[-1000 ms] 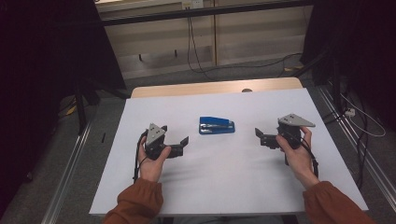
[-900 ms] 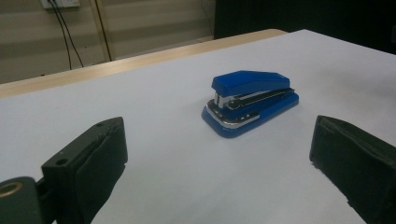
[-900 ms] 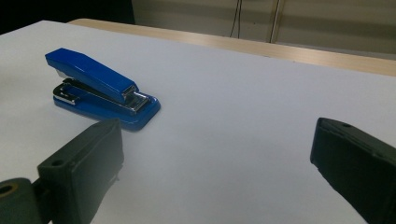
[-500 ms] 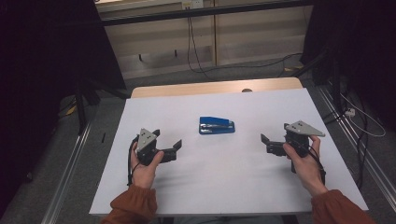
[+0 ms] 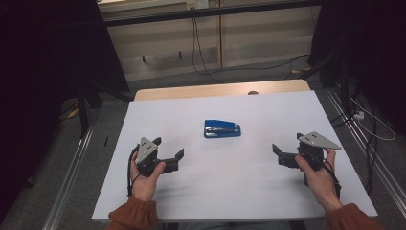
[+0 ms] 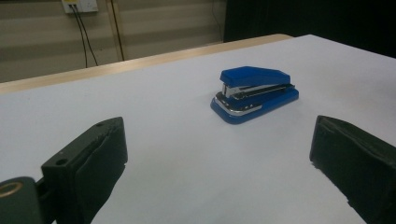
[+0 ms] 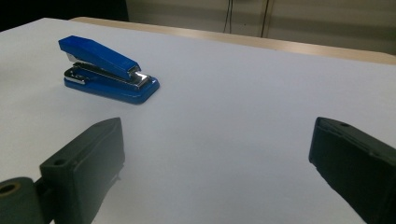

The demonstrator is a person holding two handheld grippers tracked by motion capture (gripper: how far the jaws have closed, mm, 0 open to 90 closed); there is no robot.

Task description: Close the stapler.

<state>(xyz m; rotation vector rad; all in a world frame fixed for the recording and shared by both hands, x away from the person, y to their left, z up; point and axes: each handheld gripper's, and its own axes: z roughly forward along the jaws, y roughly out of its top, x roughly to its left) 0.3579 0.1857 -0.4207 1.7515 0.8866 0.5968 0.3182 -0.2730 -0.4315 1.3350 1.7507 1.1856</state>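
A blue stapler (image 5: 222, 129) lies flat in the middle of the white table (image 5: 268, 110), its length running left to right. My left gripper (image 5: 170, 148) is held low at the table's left, open, its jaws wide apart and aimed toward the stapler. From the left gripper view the stapler (image 6: 254, 93) sits well beyond the left gripper (image 6: 217, 135), with bare table between. My right gripper (image 5: 287, 143) is at the table's right, also open and holding nothing. In the right gripper view the stapler (image 7: 107, 70) lies far off to the upper left of the right gripper (image 7: 217, 135).
A wooden strip (image 5: 220, 90) runs along the table's far edge. Beyond it are a wall panel and hanging cables (image 5: 194, 33). Metal rails (image 5: 72, 167) flank the table on the floor, with more cables (image 5: 368, 120) at the right.
Both hands have drawn back toward the near edge and a little outward, away from the stapler. The stapler has not moved. Both grippers stay open.
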